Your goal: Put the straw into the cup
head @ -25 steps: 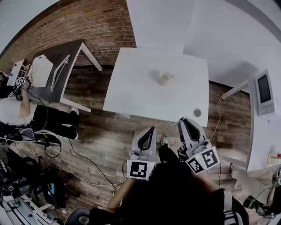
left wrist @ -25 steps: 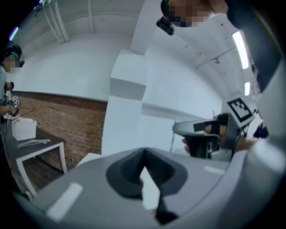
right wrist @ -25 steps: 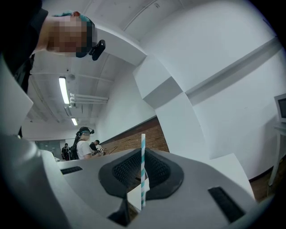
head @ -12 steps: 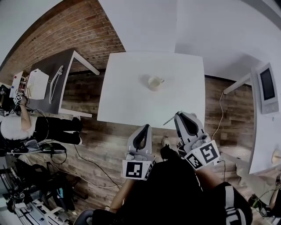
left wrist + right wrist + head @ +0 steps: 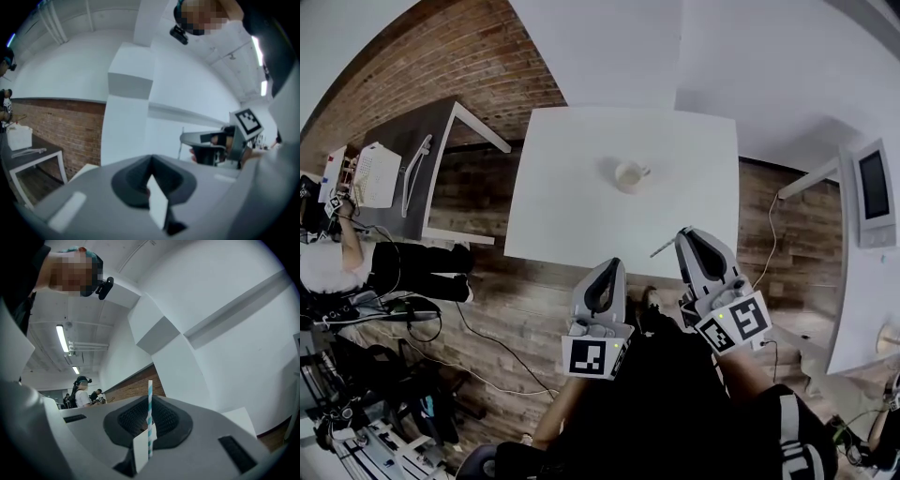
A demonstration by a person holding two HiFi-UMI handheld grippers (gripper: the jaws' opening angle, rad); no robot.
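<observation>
A small white cup (image 5: 628, 175) stands upright near the middle of the white table (image 5: 572, 216). My right gripper (image 5: 686, 240) hovers over the table's near edge and is shut on a blue-and-white striped straw (image 5: 150, 408). The straw stands upright between the jaws in the right gripper view (image 5: 149, 427). In the head view the straw's tip (image 5: 663, 249) pokes out to the left. My left gripper (image 5: 614, 272) is over the wooden floor just short of the table. Its jaws are together with nothing between them (image 5: 152, 174). The cup is well ahead of both grippers.
A grey desk (image 5: 412, 141) with a white box (image 5: 375, 173) stands at the left. Beside it is a person (image 5: 333, 267). A screen on a stand (image 5: 874, 192) is at the right. Cables (image 5: 487, 342) trail over the wooden floor. A brick wall (image 5: 487, 56) runs behind the table.
The view has shifted, so the table and cup sit a little further left and lower. Both grippers stay near the table's front edge. The straw stays in the right gripper.
</observation>
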